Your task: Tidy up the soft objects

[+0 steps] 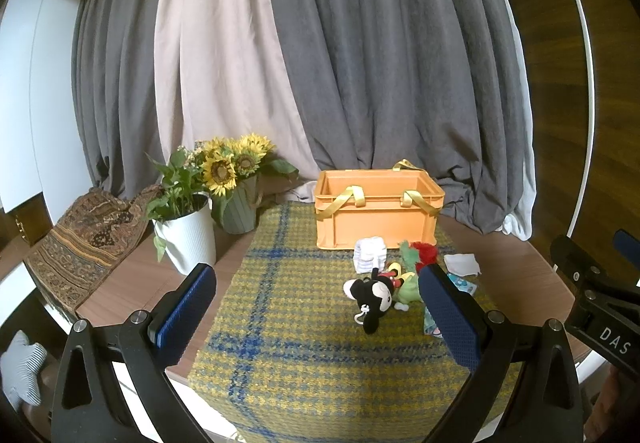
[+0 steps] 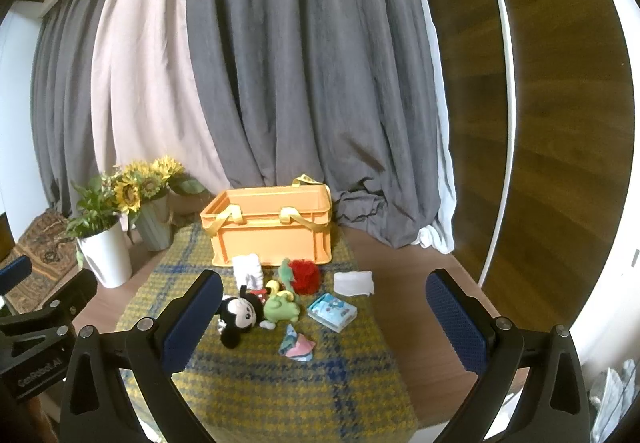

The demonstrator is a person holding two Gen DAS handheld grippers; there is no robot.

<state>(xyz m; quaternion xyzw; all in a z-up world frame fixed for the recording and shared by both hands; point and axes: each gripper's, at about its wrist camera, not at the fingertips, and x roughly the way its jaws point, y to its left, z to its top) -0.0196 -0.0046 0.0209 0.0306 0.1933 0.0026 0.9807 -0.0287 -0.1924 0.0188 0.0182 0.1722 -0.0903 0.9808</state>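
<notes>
Both tools, left tool (image 1: pixel 320 307) and right tool (image 2: pixel 324 307), gape empty before the orange crate (image 2: pixel 272 235).

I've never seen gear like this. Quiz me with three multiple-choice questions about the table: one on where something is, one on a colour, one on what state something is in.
1. Where do the soft toys lie relative to the crate?
A) inside it
B) on the checked cloth in front of it
C) behind it

2. What colour are the crate's strap handles?
A) yellow
B) black
C) red

3. How are the left tongs and right tongs at this moment?
A) both clamped on a toy
B) one open, one shut
C) both open and holding nothing

Answers:
1 B, the mouse toy, green toy and red fluffy ball sit on the cloth before the crate.
2 A, the straps are yellow against the orange walls.
3 C, each pair's blue pads stand wide apart with nothing between them.
</notes>
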